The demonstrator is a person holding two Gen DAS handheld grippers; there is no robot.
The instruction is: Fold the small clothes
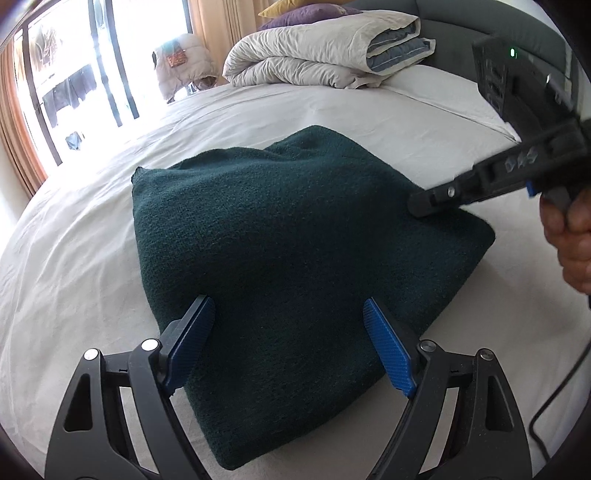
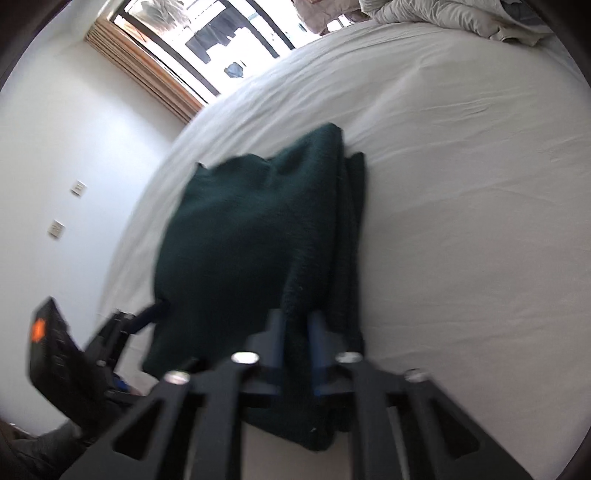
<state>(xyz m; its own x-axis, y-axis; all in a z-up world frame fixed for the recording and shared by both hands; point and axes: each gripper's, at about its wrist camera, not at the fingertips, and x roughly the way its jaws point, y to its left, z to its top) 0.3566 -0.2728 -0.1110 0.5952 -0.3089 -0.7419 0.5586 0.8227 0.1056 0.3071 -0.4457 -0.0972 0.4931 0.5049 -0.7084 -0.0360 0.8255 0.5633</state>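
Presumably soft and limp, the folded green knit [image 1: 295, 240] lies on the bed [image 1: 92, 258]; right tool [image 2: 297, 328] pinches its edge, left tool [image 1: 288, 332] gapes wide above its near corner.

A white-sheeted bed [image 1: 92, 266] spreads beneath and beyond the fingers; far ahead of them a folded cream duvet [image 1: 314, 55] lies by the grey headboard [image 1: 461, 22], purple and yellow pillows [image 1: 306, 13] behind it; to their left, a bright window [image 1: 74, 74] with orange curtains [image 1: 14, 122]; two wall switches [image 2: 68, 208] on the white wall.
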